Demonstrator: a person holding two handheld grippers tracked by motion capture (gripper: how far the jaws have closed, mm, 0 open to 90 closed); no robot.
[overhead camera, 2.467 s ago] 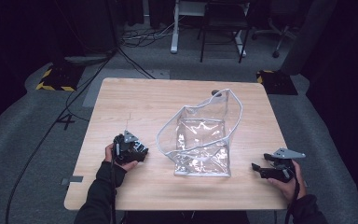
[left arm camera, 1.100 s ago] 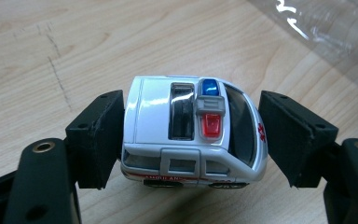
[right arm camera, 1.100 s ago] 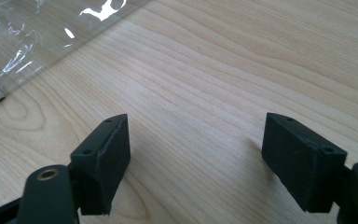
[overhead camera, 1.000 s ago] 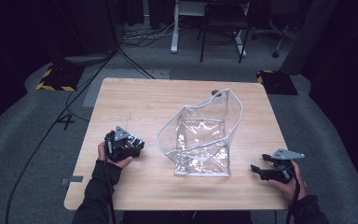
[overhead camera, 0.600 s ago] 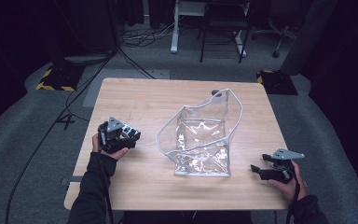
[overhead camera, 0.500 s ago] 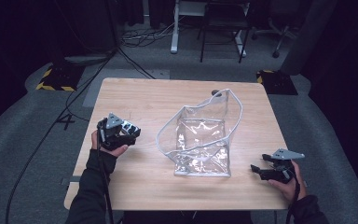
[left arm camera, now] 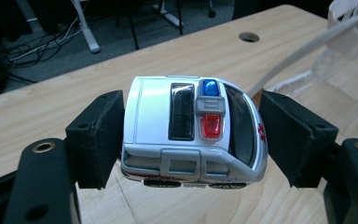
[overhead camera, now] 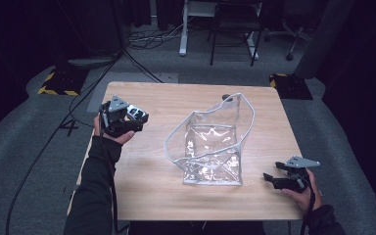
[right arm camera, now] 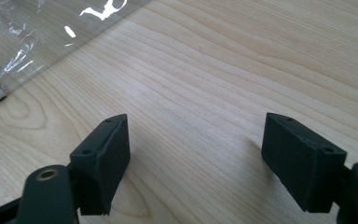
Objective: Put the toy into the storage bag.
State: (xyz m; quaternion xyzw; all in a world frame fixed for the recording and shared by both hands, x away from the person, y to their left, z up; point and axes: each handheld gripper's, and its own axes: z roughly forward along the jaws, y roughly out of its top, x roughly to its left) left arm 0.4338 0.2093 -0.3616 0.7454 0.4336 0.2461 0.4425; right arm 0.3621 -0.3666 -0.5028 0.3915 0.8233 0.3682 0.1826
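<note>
while gripped between both black pads, sits a small white toy ambulance (left arm camera: 193,133) in the left gripper (overhead camera: 133,119), jaws closed on its two ends, the left pad flat against the rear, the right pad (left arm camera: 291,135) at the nose. seen from the left gripper view with roof facing the camera: a dark roof panel, a blue light above a red one on a grey bar, a red mark on the side near the windscreen, wheels at 6 o'clock. held clear above the wooden table (overhead camera: 147,171), near its 9 o'clock edge in the high view, with the left hand (overhead camera: 108,131) wrapped round the gripper body and a dark sleeve running down to 6 o'clock.

at the table's centre, stands a clear plastic bag (overhead camera: 211,147) with a pale trimmed rim, mouth open and slumped toward 11 o'clock, its square base toward 6 o'clock. well apart from the toy, at roughly 3 o'clock from it. beyond the bag, toward 12 o'clock, a round cable hole (overhead camera: 228,97) in the tabletop.

toward 4 o'clock of the table, near the corner, rests low the right gripper (overhead camera: 274,177), pointing at the bag, in the right hand (overhead camera: 301,188). jaws spread wide with nothing between them, bare wood grain visible between the pads in the right gripper view, a corner of the bag at 10 o'clock there.
</note>
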